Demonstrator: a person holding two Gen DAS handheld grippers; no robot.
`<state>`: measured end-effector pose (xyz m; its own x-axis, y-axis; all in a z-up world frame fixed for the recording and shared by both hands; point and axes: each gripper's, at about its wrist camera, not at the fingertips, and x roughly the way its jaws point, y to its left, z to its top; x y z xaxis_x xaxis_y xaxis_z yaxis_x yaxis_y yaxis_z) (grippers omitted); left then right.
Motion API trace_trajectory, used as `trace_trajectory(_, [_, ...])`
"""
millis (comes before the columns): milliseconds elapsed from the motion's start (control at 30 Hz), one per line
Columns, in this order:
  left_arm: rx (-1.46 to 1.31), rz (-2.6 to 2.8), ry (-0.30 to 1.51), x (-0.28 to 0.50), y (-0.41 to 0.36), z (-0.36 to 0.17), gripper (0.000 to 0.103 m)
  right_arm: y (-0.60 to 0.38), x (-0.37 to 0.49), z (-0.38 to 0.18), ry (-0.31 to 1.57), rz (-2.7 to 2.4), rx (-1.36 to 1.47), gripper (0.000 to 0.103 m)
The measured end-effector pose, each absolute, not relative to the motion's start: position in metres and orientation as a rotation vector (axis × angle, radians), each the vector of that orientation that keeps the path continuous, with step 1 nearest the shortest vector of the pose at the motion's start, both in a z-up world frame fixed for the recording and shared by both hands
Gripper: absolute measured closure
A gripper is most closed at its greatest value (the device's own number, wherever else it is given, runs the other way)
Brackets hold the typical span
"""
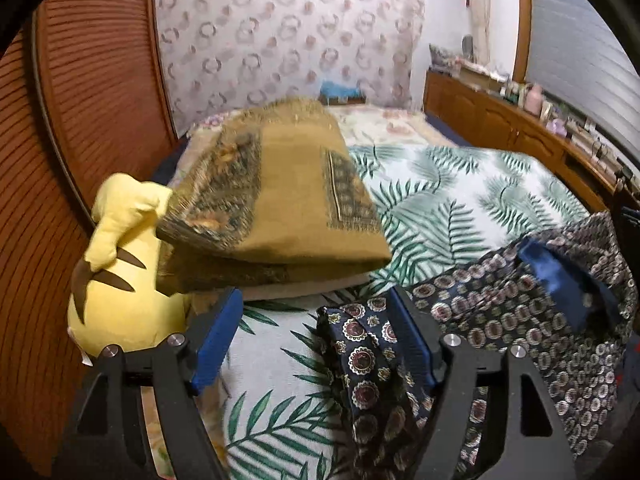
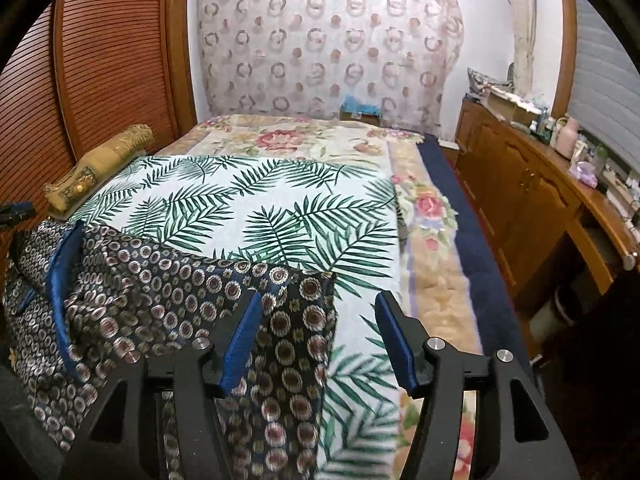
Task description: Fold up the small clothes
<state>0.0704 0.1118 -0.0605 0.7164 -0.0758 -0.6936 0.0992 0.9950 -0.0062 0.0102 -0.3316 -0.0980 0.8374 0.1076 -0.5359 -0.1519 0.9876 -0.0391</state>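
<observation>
A dark navy garment (image 1: 500, 300) printed with round medallions and trimmed with a blue satin band lies crumpled on the leaf-print sheet (image 1: 460, 192). My left gripper (image 1: 315, 294) is open. One corner of the garment lies between its fingers, close against the right finger (image 1: 412, 340), and is not pinched. In the right wrist view the same garment (image 2: 140, 280) spreads to the left, and another corner reaches between the open fingers of my right gripper (image 2: 319, 296), beside the left finger (image 2: 240, 340). The leaf-print sheet (image 2: 260, 208) stretches ahead.
A folded mustard cloth (image 1: 272, 200) (image 2: 100, 156) sits at the bed's left edge beside a yellow plush toy (image 1: 116, 272). A louvred wooden door (image 1: 80, 80) stands on the left. A wooden dresser (image 2: 520, 192) with clutter on top runs along the right.
</observation>
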Motion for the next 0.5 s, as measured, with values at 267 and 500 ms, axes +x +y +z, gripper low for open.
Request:
trace_trajectory(267, [0.019, -0.115, 0.872, 0.082, 0.111, -0.090, 0.028, -0.326, 0.051, -0.117, 0.659, 0.125, -0.078, 0.042])
trace_trajectory(500, [0.009, -0.119, 0.892, 0.083, 0.111, -0.097, 0.028, -0.329, 0.066, -0.121, 0.709, 0.140, -0.051, 0.040])
